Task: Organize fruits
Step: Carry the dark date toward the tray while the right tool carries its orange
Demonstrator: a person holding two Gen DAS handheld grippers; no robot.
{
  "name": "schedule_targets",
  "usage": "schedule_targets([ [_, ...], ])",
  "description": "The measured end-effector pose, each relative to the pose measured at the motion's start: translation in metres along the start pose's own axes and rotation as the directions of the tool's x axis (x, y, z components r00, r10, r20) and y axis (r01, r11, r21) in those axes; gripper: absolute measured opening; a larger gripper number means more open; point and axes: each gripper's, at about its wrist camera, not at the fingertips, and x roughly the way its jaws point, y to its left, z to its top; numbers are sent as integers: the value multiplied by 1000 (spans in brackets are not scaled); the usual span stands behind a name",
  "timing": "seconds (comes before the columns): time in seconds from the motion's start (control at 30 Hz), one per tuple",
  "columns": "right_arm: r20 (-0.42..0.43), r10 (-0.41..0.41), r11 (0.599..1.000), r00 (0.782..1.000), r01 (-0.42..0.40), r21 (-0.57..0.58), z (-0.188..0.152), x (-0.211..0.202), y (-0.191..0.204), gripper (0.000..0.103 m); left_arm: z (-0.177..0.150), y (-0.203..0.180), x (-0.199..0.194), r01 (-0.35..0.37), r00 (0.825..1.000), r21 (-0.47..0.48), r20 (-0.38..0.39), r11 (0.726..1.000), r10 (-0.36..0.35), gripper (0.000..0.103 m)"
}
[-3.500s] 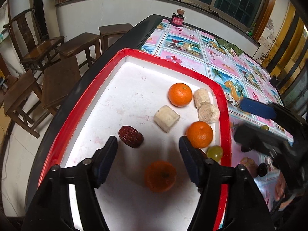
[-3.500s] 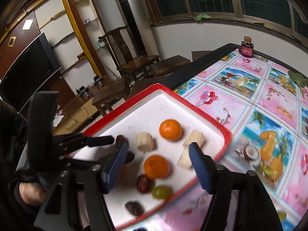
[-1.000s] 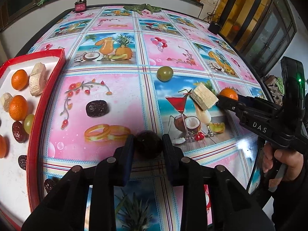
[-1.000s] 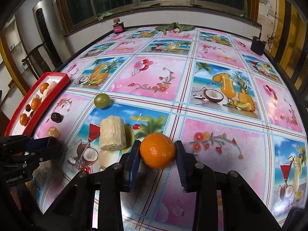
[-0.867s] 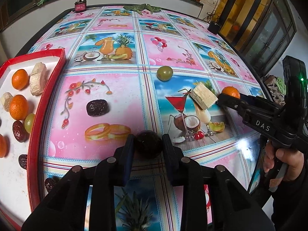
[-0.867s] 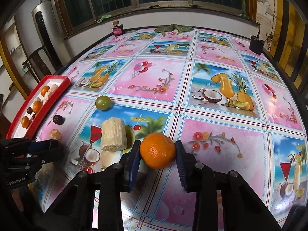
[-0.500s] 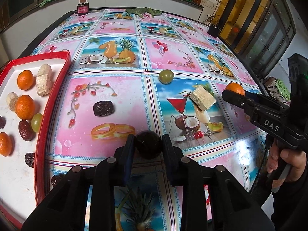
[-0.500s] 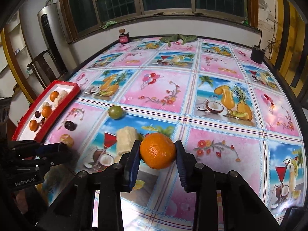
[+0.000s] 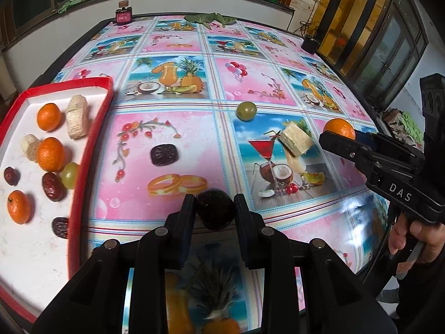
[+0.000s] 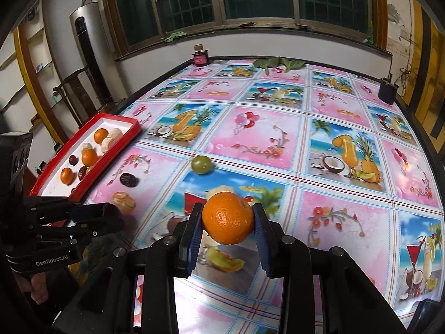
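Note:
In the left wrist view my left gripper is shut on a dark round fruit just above the tablecloth. My right gripper is shut on an orange, held clear of the table; the left wrist view shows that gripper and orange at the right. The red tray on the left holds oranges, cane pieces, dates and a grape. Loose on the cloth lie a green grape, a cane piece and a dark date. The held orange mostly hides the cane piece in the right wrist view.
A small red jar, green leaves and a black cup stand along the table's far edge. Wooden chairs sit beyond the left side. A hand holds the right gripper near the table's right edge.
My right gripper has risen off the cloth with the orange in it. The left gripper keeps its hold on the dark fruit and has barely moved.

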Motion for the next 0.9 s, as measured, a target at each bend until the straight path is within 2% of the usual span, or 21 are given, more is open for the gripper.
schedule_targets([
  [0.9,-11,130,984,991,-130,-119,11,7,69,35,7,39,-42,-67,996,-31,55,997,69,26],
])
